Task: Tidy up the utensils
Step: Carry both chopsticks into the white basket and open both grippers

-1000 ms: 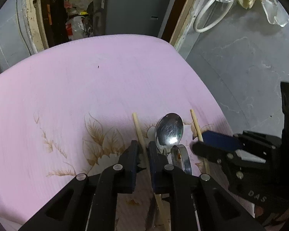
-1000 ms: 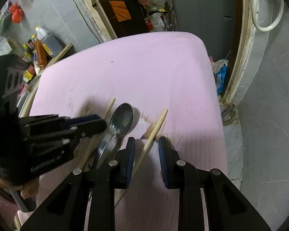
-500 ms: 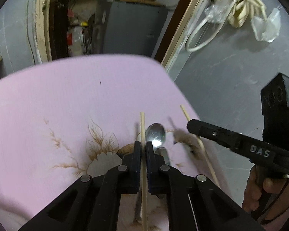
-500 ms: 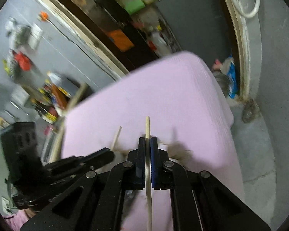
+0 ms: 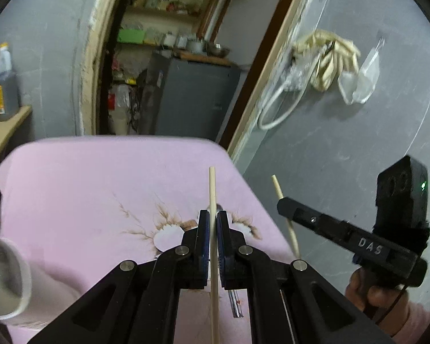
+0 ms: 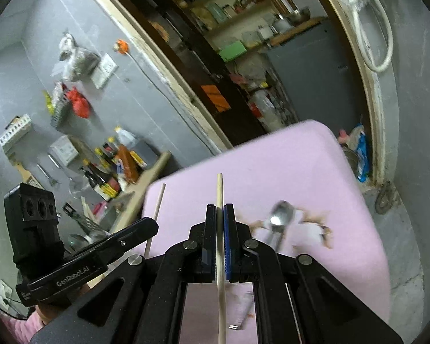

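Note:
My left gripper [image 5: 212, 223] is shut on a pale wooden chopstick [image 5: 213, 197] and holds it up above the pink cloth [image 5: 100, 189]. My right gripper [image 6: 220, 218] is shut on a second chopstick [image 6: 220, 189], also lifted. Each gripper shows in the other view: the right one [image 5: 283, 202] with its chopstick [image 5: 282, 203], the left one [image 6: 153, 223] with its chopstick [image 6: 157, 206]. A metal spoon [image 6: 281, 218] lies on the cloth to the right of my right gripper; only its handle [image 5: 234, 304] shows in the left wrist view.
The cloth-covered table has its right edge against a grey wall [image 5: 329, 143]. A white cup [image 5: 5, 275] shows at the left edge. A wooden shelf with bottles [image 6: 111, 172] stands at the left. A doorway with a grey cabinet [image 5: 192, 97] lies behind.
Both grippers closed on their chopsticks and lifted them off the cloth. The spoon stayed on the cloth. Both views now look higher, toward the wall and doorway.

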Action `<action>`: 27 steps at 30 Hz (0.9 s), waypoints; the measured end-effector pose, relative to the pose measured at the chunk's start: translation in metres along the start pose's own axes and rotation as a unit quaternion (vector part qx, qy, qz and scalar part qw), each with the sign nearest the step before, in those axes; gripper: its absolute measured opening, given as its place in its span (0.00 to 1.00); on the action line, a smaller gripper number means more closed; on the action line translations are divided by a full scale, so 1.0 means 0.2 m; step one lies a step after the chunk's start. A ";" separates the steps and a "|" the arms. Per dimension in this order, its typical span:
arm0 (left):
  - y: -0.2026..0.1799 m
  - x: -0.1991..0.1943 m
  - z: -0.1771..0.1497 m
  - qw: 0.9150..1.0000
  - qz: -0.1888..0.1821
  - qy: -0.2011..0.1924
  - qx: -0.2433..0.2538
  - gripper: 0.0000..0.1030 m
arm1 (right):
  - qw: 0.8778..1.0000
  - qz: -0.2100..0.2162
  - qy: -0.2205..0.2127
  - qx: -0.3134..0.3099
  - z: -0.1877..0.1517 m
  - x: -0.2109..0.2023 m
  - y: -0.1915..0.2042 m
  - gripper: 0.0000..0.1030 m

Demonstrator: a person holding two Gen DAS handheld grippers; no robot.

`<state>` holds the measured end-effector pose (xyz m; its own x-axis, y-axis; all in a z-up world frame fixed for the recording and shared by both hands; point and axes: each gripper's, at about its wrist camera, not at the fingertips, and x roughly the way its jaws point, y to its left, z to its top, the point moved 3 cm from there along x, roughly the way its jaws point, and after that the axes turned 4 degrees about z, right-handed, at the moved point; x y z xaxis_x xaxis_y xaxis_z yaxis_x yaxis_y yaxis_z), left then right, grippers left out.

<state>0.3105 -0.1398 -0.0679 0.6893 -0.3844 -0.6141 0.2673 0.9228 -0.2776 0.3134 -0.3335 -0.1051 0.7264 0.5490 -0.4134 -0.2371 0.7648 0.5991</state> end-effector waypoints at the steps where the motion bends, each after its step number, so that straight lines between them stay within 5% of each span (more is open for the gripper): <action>1: 0.02 -0.06 0.02 1.000 0.000 -0.012 -0.003 0.05 | 1.000 0.008 -0.010 -0.003 0.00 -0.02 0.04 0.04; 15: 0.49 -0.71 0.30 0.987 0.060 -0.145 -0.031 0.05 | 0.975 0.135 -0.161 -0.066 0.18 0.12 0.90 0.04; 21: 0.82 -0.87 0.35 0.973 0.093 -0.202 -0.065 0.05 | 0.958 0.166 -0.210 -0.100 0.11 0.23 1.21 0.04; 27: 1.07 -0.90 0.33 0.956 0.106 -0.258 -0.096 0.05 | 0.947 0.151 -0.251 -0.132 0.00 0.32 1.31 0.04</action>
<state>0.2891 0.1291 0.0318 0.9676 -0.0792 -0.2396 -0.0096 0.9373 -0.3484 0.2987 -0.0981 0.0254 0.7996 0.5770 0.1667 -0.5871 0.6926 0.4190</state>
